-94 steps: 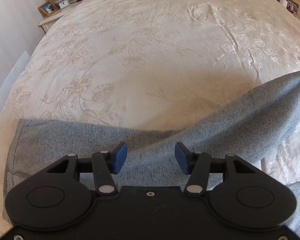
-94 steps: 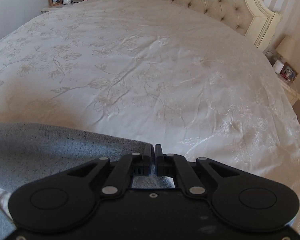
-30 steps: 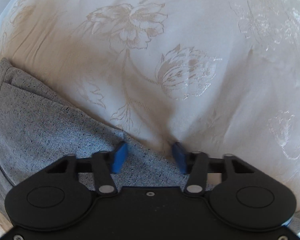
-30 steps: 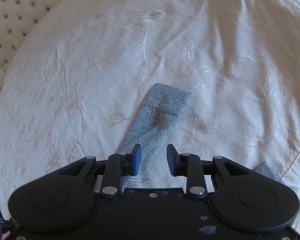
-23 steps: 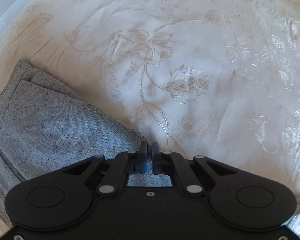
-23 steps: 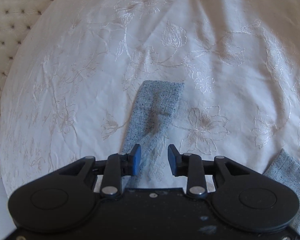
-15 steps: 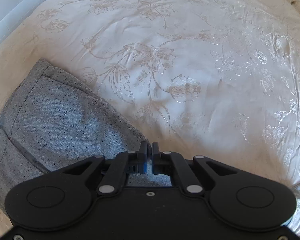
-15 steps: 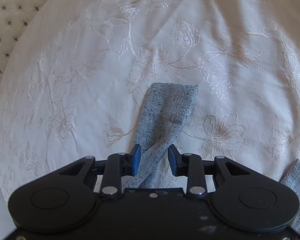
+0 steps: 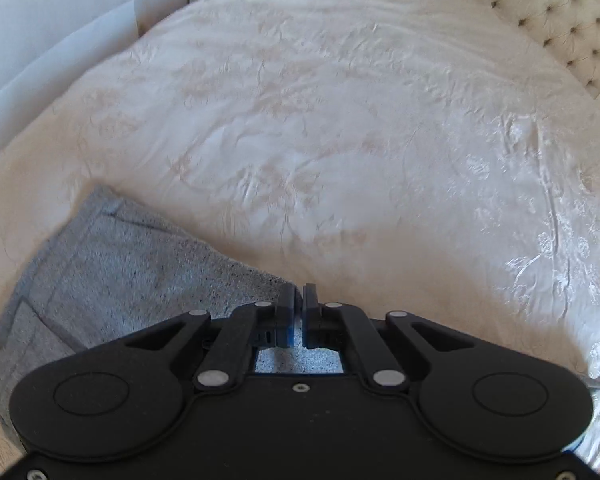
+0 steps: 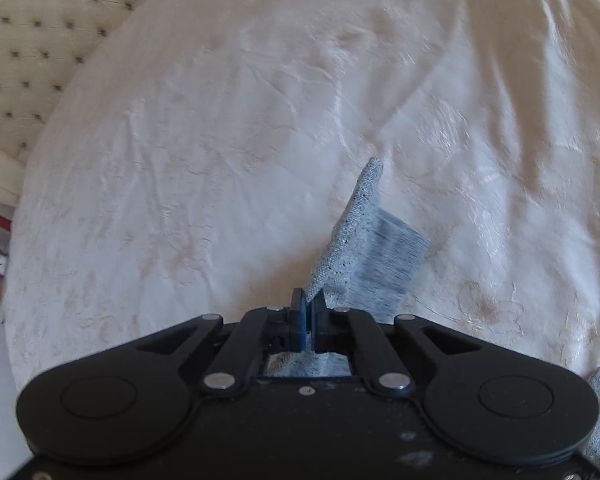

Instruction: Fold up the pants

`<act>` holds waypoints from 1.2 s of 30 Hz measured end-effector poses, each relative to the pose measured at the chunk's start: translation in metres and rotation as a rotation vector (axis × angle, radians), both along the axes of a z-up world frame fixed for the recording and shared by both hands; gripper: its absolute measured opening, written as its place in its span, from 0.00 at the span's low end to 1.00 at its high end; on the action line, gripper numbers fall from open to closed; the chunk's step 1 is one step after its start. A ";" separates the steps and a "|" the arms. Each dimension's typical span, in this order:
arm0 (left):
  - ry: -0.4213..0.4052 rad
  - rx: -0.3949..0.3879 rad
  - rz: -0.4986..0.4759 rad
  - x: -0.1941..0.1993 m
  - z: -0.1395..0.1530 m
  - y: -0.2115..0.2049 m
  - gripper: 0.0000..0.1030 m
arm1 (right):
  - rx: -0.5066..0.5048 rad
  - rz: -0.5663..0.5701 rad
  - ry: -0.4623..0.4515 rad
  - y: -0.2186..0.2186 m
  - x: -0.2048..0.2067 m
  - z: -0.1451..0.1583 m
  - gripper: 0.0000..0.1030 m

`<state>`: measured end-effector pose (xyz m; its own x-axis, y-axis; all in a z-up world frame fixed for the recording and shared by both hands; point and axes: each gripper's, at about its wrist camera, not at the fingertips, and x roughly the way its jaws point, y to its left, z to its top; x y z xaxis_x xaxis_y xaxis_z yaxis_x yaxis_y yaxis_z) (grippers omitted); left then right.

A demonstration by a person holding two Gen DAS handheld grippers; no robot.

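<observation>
The heathered grey pants (image 9: 112,276) lie on the cream floral bedspread (image 9: 340,140); left gripper (image 9: 299,300) and right gripper (image 10: 309,302) each clamp grey cloth. No writing is legible.

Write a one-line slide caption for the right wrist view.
Right tool shut on the grey pants, lifting a leg end off the cream bedspread.

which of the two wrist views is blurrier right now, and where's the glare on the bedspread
Right wrist view: blurrier, the grey pants leg end smeared into streaks beyond the right gripper, the bedspread pattern washed out. Left wrist view: softer blur on the pants by the left gripper; sheen glares along the bedspread's right side; fisheye bends the headboard.
</observation>
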<state>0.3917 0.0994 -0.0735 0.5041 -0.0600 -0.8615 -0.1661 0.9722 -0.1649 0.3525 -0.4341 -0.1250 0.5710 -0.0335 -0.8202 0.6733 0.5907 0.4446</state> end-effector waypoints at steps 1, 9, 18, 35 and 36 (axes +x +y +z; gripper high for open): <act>-0.040 0.000 -0.012 -0.007 0.014 0.002 0.01 | 0.000 0.021 -0.071 0.004 -0.009 0.021 0.04; -0.132 0.000 -0.116 -0.101 0.059 0.032 0.00 | -0.070 0.050 -0.154 0.039 -0.127 0.080 0.04; 0.197 -0.060 -0.121 -0.143 -0.044 0.033 0.02 | -0.017 -0.058 0.260 0.065 -0.222 -0.039 0.04; 0.212 -0.070 -0.204 -0.038 -0.042 0.025 0.41 | -0.085 -0.121 0.211 0.098 -0.248 -0.032 0.03; 0.223 -0.075 -0.169 -0.022 -0.045 0.029 0.41 | -0.082 -0.126 0.213 0.100 -0.248 -0.033 0.03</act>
<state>0.3694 0.1283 -0.1186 0.2797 -0.1953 -0.9400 -0.0428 0.9756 -0.2154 0.1043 -0.3344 -0.1578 0.3730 -0.1652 -0.9130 0.8170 0.5248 0.2389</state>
